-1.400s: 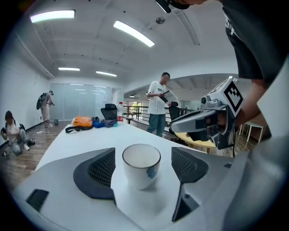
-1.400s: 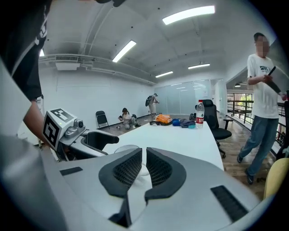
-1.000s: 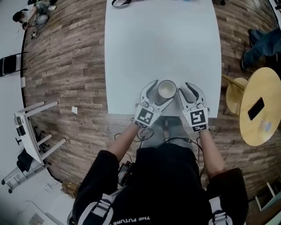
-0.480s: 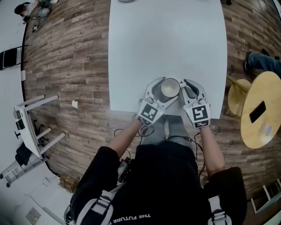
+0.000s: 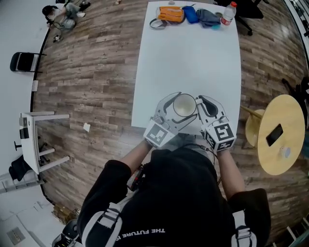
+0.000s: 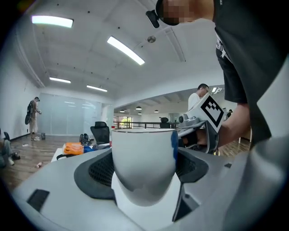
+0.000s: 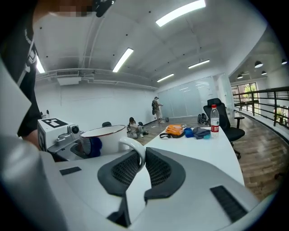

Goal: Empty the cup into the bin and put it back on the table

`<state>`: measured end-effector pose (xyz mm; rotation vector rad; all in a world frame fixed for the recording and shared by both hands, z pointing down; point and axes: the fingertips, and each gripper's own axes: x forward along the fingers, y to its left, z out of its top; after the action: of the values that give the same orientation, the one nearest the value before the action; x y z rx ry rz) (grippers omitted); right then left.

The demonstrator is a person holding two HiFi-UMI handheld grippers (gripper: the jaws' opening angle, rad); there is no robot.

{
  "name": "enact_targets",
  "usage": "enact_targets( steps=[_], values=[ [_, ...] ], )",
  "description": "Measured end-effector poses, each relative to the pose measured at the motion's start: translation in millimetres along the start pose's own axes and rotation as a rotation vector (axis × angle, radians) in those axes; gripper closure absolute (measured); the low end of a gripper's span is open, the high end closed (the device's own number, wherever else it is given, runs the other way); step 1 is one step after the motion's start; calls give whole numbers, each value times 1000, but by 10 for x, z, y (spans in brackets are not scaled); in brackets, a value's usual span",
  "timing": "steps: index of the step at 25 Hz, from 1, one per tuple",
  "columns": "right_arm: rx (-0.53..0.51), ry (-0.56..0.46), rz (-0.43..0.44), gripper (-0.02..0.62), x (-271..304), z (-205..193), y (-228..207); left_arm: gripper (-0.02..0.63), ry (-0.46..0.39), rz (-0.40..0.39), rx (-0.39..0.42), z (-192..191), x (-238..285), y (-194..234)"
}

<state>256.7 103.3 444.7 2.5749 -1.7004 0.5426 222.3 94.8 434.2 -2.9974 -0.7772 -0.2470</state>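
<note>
A white cup [image 5: 184, 102] with a blue mark hangs above the near edge of the white table [image 5: 193, 53], held from both sides. My left gripper [image 5: 179, 109] is shut on the cup's body [image 6: 142, 153], and its dark pads [image 6: 97, 168] press against the cup's sides. My right gripper [image 5: 199, 107] has just been closing and now pinches the cup's handle [image 7: 133, 146] between its pads [image 7: 159, 168]. The cup's rim [image 7: 103, 131] stays level. I cannot make out what is inside it. No bin shows in any view.
An orange bag [image 5: 170, 13], blue pouches [image 5: 192, 14] and a water bottle [image 5: 227, 13] lie at the table's far end. To the right are a round wooden table [image 5: 285, 144] with a phone [image 5: 274, 134] and a stool [image 5: 251, 128]. White furniture [image 5: 31, 140] stands at the left.
Both grippers have risen with the cup, lifting it off the table. The right jaws closed from wide open onto the handle. The head view now takes in the table's far end.
</note>
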Motion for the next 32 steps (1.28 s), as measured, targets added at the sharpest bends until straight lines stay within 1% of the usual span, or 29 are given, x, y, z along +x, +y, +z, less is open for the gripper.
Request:
enact_targets(
  steps=[3, 5, 8, 10, 12, 15, 17, 20, 23, 24, 26, 30, 32],
  values=[
    [-16, -32, 45, 546, -58, 222, 202, 218, -22, 23, -25, 201, -193, -9],
    [-41, -45, 91, 546, 10, 314, 359, 217, -25, 63, -51, 262, -350, 69],
    [-68, -46, 209, 546, 200, 393, 734, 216, -18, 148, -69, 283, -717, 224],
    [-84, -46, 330, 545, 381, 440, 1063, 217, -22, 239, -115, 279, -1043, 369],
    [-109, -44, 456, 545, 615, 484, 1471, 216, -28, 368, -167, 245, -1455, 546],
    [-155, -22, 627, 545, 915, 520, 2265, 216, -18, 571, -207, 185, -2237, 724],
    [-177, -1, 737, 545, 1007, 517, 2819, 216, -20, 680, -232, 166, -2771, 744],
    [-215, 34, 877, 545, 1026, 421, 3535, 216, -31, 812, -278, 80, -3449, 653],
    [-257, 89, 972, 545, 1027, 196, 4043, 216, -39, 900, -335, -128, -3926, 529],
    [-268, 121, 992, 545, 1042, 91, 4162, 216, -46, 918, -373, -233, -4040, 498],
    [-280, 210, 1008, 545, 1106, -169, 4326, 216, -69, 941, -492, -501, -4203, 459],
    [-304, 415, 989, 546, 1372, -785, 4535, 217, -95, 968, -749, -1154, -4422, 481],
    [-313, 552, 967, 546, 1486, -1171, 4591, 216, -124, 977, -894, -1521, -4479, 464]
  ],
)
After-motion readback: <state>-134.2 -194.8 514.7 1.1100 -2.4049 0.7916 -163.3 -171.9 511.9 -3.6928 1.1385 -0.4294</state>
